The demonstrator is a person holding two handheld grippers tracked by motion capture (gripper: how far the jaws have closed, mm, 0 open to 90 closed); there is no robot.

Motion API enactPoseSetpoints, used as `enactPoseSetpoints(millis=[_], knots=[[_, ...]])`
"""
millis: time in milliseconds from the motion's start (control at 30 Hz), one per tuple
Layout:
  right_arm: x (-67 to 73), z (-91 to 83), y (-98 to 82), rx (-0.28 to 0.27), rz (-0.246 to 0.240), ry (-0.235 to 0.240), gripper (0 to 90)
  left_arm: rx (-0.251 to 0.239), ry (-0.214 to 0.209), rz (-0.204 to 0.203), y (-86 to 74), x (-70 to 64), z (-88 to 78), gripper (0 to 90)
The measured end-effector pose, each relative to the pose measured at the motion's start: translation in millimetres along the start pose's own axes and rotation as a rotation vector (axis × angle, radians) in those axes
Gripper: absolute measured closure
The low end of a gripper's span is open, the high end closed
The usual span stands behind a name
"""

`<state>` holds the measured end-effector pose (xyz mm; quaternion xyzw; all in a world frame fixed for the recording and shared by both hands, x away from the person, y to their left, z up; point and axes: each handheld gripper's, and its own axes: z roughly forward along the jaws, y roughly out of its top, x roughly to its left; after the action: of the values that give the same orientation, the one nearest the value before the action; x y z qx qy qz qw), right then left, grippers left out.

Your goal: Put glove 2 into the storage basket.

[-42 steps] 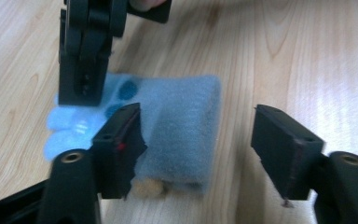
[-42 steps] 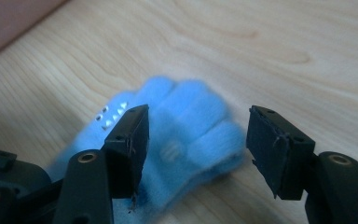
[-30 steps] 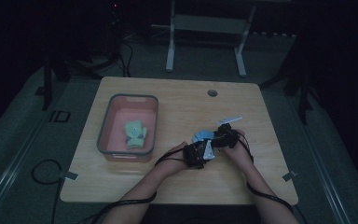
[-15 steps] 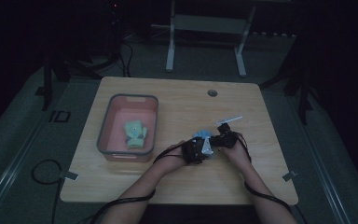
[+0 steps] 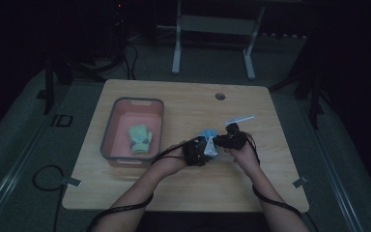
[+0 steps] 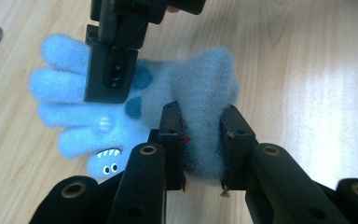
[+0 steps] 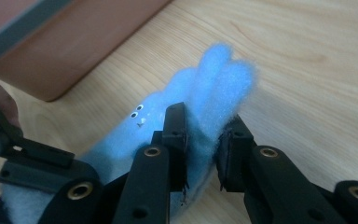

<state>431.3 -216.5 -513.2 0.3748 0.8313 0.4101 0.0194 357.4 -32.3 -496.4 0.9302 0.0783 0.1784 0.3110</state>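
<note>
Blue glove held by both grippers above the table

The left gripper (image 6: 203, 140) clamps the glove (image 6: 135, 112) at its cuff; the right gripper (image 7: 205, 140) clamps its fingers, jaws just closed, beside the bin (image 5: 107, 140).

High view looks down from afar; both claw views share the glove (image 6: 135, 116) close-up.

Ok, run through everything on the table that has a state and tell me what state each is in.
Blue glove: off the table, gripped at both ends.
Left claw: shut on the cuff.
Right claw: shut on the finger end.
Green glove: lying in the bin.
Bin: open-topped, on the table.
</note>
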Motion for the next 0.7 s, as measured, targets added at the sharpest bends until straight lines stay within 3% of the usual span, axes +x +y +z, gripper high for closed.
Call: enactPoseSetpoints(millis=[233, 700], knots=[[12.8, -4.9, 10.3, -0.031, -0.016, 0.041, 75.9, 0.016, 0.011, 0.020, 1.0, 0.7, -23.4, 74.9], [38.1, -3.1, 37.3, -0.049, -0.078, 0.063, 76.2, 0.035, 0.046, 0.024, -4.0, 7.8, -58.2, 74.9]])
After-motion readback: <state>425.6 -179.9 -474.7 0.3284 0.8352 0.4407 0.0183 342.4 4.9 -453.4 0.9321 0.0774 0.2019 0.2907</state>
